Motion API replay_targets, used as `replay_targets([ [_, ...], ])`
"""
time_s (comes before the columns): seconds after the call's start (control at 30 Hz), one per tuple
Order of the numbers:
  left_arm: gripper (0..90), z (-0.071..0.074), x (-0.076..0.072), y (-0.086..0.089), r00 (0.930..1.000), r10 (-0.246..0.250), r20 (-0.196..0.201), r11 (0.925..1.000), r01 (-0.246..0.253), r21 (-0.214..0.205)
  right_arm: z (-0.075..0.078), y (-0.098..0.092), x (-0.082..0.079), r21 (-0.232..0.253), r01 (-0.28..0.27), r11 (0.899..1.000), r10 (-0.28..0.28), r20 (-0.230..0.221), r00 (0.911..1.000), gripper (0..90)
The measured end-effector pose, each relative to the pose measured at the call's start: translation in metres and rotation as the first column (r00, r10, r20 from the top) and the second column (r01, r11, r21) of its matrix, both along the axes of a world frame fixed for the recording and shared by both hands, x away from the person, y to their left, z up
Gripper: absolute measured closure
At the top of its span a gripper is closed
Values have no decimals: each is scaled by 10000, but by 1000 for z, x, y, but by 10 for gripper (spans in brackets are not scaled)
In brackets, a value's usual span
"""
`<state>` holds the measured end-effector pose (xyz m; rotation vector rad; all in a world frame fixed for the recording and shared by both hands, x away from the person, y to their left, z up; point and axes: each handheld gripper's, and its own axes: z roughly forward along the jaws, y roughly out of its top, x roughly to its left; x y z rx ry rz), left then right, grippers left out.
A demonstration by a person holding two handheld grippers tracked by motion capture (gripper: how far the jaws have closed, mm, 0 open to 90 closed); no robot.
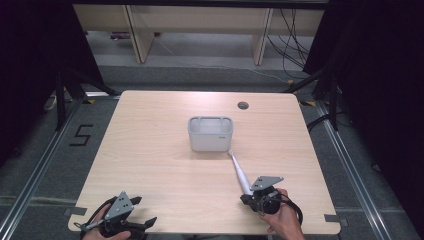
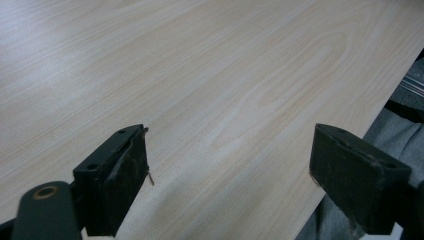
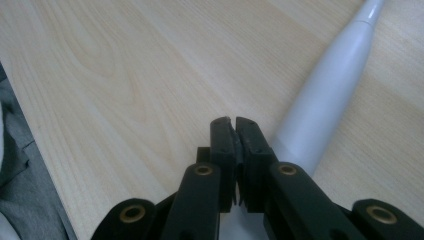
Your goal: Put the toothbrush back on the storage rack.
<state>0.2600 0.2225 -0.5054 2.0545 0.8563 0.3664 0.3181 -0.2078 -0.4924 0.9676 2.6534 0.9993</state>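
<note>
Lying on the table [image 1: 160,150] near its right front, a white, tapered toothbrush-like handle [image 1: 240,172] is pointing its thin end toward the grey bin [image 1: 210,133] at centre, almost touching the bin's near right corner. The right gripper [image 1: 248,196] is sitting at the handle's thick near end, jaws pressed together, handle just beside them. The left gripper [image 1: 145,222] is resting at the near left edge, jaws wide apart.

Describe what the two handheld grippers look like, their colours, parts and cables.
Both grippers, left gripper and right gripper, are black, each topped by a grey three-cornered plate with small holes. Their blocky black fingers hang on arms with brass-coloured rivets. A black cable loops from each.
</note>
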Motion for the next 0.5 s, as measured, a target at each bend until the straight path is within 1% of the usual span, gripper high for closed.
replay_targets([
  [0.03, 150, 0, 0, -1, 10000, 44, -34, 10000, -44, -85, -2, 0, 0, 142, -1, 9999, -1, 123, 9999, 868],
  [0.07, 150, -1, 0, -1, 10000, 53, -45, 9999, -53, -129, -1, -2, 0, 63, 151, 9999, -152, 144, 9998, 867],
  [0.1, 150, -1, 0, -1, 10000, 59, -47, 9999, -60, -128, -1, -3, 0, 114, 9, 9999, -10, 43, 10000, 865],
  [0.13, 150, 0, 0, 0, 10000, 27, -27, 10000, -27, -51, 0, -4, -2, -87, 187, 9998, -187, -70, 9998, 864],
  [0.17, 150, 1, 0, 0, 10000, -1, -43, 10000, 1, 83, -1, -4, -2, 18, 220, 9998, -220, 112, 9997, 864],
  [0.2, 150, 0, 0, 0, 10000, 20, -8, 10000, -20, -25, 1, -6, -2, -34, 253, 9997, -253, -113, 9996, 864],
  [0.23, 150, 0, 0, 0, 10000, 20, -8, 10000, -20, -25, 1, -6, -2, -34, 253, 9997, -253, -113, 9996, 864],
  [0.27, 150, -1, 0, -1, 10000, 69, -54, 9999, -70, -140, -1, -8, -2, -24, 234, 9997, -234, 96, 9997, 865],
  [0.3, 150, 0, 0, -1, 10000, 47, -52, 9999, -48, -122, -1, -8, -2, -48, 223, 9997, -222, 152, 9996, 865],
  [0.33, 150, 0, 0, 0, 10000, -14, -20, 10000, 14, 13, -1, -9, -3, -7, 286, 9996, -286, 10, 9996, 865],
  [0.37, 149, 0, 0, 0, 10000, -16, -12, 10000, 16, 3, 0, -11, -2, -131, 155, 9998, -156, -34, 9999, 865],
  [0.4, 150, 0, 0, 0, 10000, 10, 0, 10000, -10, -21, -1, -11, -2, 3, 197, 9998, -197, -19, 9998, 865],
  [0.43, 150, 0, 0, 0, 10000, 10, 0, 10000, -10, -21, -1, -11, -2, 3, 197, 9998, -197, -19, 9998, 865],
  [0.47, 150, 0, 0, -1, 10000, 48, -49, 9999, -49, -137, -1, -13, -2, -95, 293, 9995, -290, 275, 9992, 867],
  [0.5, 150, 0, 0, 0, 10000, 34, -39, 10000, -34, -74, -1, -14, -2, -114, 341, 9994, -340, 114, 9994, 868],
])
